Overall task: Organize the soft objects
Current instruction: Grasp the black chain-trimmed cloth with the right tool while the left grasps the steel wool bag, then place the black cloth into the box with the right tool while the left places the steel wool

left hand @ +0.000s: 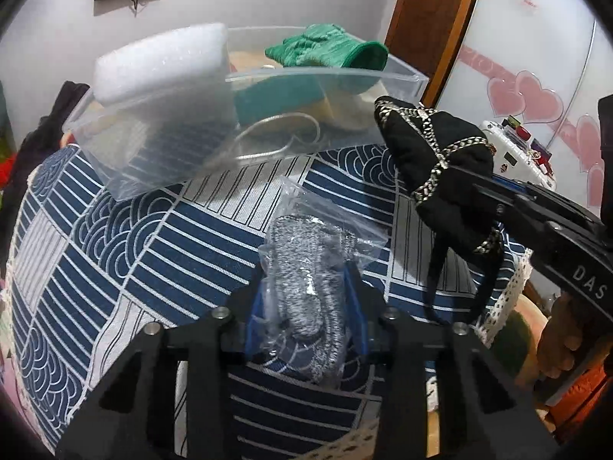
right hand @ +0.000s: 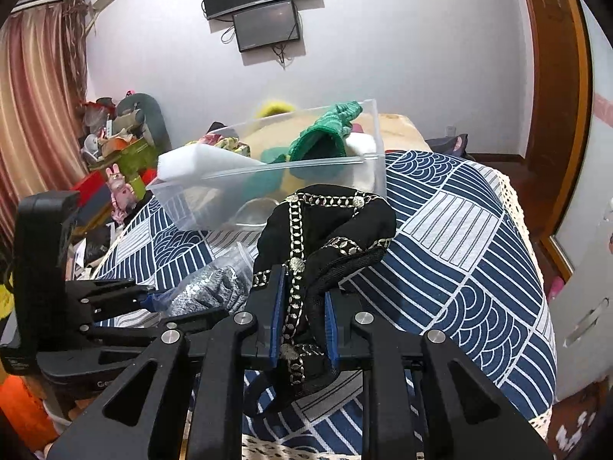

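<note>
Carrying two soft items at once toward the clear plastic bin (left hand: 268, 88), the person seems to be mid-way through the sorting. The table, under a blue-and-white patterned cloth (right hand: 459, 230), is the largest thing; the bin stands on it toward its far side, and everything else is placed from that bin. Inside it already lie a white foam block (left hand: 161, 65) leaning over the left rim, a green knitted glove (left hand: 329, 50) draped over the top, and yellow and teal soft pieces lower down, only partly visible.

In front of the bin, on its right, the right claw (right hand: 302, 318) is pinching a black fabric pouch with metallic chain trim (right hand: 325, 237), held clear of the cloth. In front of the bin, nearer its middle, the left claw (left hand: 306, 306) is pressed onto a grey knitted item in a clear plastic bag (left hand: 306, 268).

The next move probably calls for raising each load above the bin's front rim before letting go, since the glove and foam crowd the top and a strap dangles under the pouch.
</note>
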A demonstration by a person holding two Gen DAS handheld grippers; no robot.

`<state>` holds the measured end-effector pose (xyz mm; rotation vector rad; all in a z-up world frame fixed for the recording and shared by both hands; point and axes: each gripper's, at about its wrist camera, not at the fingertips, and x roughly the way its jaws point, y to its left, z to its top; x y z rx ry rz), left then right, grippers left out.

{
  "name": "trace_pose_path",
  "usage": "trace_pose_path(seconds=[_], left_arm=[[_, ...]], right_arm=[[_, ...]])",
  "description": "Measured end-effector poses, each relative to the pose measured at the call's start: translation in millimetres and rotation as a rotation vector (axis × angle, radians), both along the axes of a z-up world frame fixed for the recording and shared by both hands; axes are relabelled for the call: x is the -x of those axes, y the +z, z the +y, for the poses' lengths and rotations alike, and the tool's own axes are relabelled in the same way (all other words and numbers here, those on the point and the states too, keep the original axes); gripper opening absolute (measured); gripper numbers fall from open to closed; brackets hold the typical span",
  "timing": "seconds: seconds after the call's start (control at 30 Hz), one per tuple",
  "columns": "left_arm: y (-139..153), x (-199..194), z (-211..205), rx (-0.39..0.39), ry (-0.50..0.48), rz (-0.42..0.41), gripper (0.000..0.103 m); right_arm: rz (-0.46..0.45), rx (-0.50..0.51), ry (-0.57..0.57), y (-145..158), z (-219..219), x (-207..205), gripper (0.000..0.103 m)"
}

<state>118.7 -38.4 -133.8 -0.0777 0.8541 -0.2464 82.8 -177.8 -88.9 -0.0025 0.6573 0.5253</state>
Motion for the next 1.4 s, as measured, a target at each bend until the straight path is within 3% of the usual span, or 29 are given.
trace_pose_path(seconds=[0.13, 0.53, 1.0, 1.23, 1.4], left_arm=[[9.6, 13.3, 1.2, -0.034, 0.016, -0.037, 0.025], [65.5, 44.1, 30.9, -0.070, 0.144, -0.222, 0.024], [118.5, 14.4, 54.5, -0.045, 0.208, -0.364, 0.025], [122.9, -16.4, 64.4, -0.046, 0.225, -0.360, 0.025], [117.8, -42.9, 67.0, -0.058, 0.241, -0.344, 0.025]], right_arm=[[-0.020, 0.005, 0.014, 7.2, 1.6, 3.2, 0.017], [-0.106, -0.029, 0.045, 41.5, 12.5, 5.7, 0.017], [-0.252, -0.063, 0.044, 79.2, 31.1, -22.3, 0.017], [-0.270, -0.052, 0.038, 80.2, 53.4, -47.6, 0.017], [-0.228, -0.040, 0.044, 70.6, 68.3, -66.7, 0.017]])
